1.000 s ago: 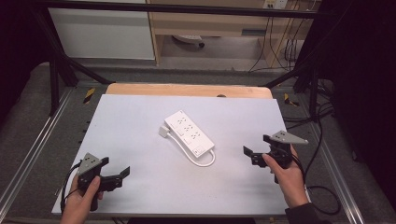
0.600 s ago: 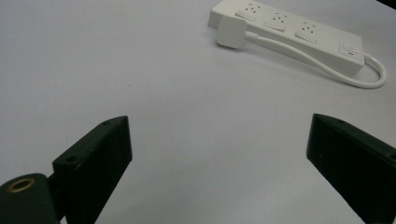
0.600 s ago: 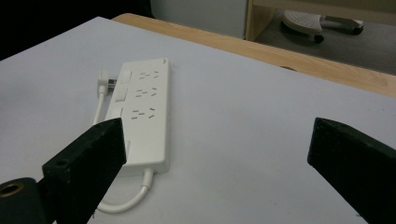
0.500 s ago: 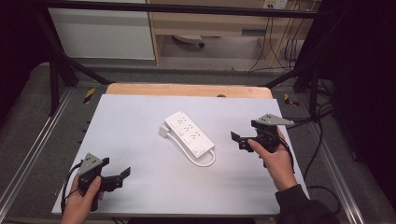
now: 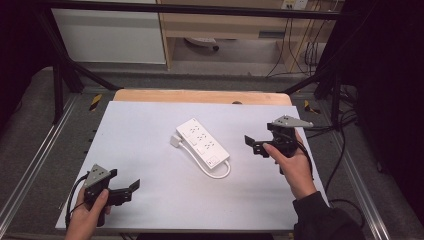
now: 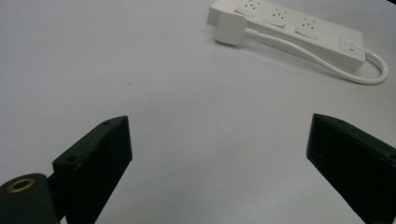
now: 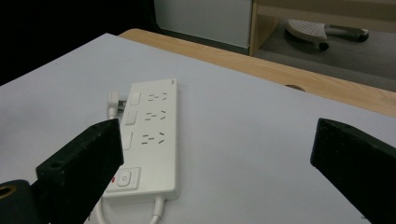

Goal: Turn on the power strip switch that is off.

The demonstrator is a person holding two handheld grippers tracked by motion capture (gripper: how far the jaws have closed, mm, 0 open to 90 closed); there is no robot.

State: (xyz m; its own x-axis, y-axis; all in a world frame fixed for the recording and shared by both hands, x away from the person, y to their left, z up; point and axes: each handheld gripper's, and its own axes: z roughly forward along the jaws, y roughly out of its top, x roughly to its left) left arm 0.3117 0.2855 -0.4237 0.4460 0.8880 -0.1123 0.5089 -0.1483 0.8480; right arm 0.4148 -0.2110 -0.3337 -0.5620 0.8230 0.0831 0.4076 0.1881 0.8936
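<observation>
Right black hand-held gripper [image 5: 256, 145], jaws wide apart, now nearer the white plastic power strip [image 5: 202, 142] mid-table than a second ago. Left black hand-held gripper [image 5: 129, 191] likewise agape, unmoved near the front edge. Red switch mark [image 6: 349, 47] visible from the left gripper view.

Person's left hand [image 5: 90, 212] holds a black two-jaw left gripper [image 5: 131, 189] low, jaws wide apart. Right hand [image 5: 292, 162] holds the matching right gripper [image 5: 252, 144], apparently raised, jaws spread.
</observation>
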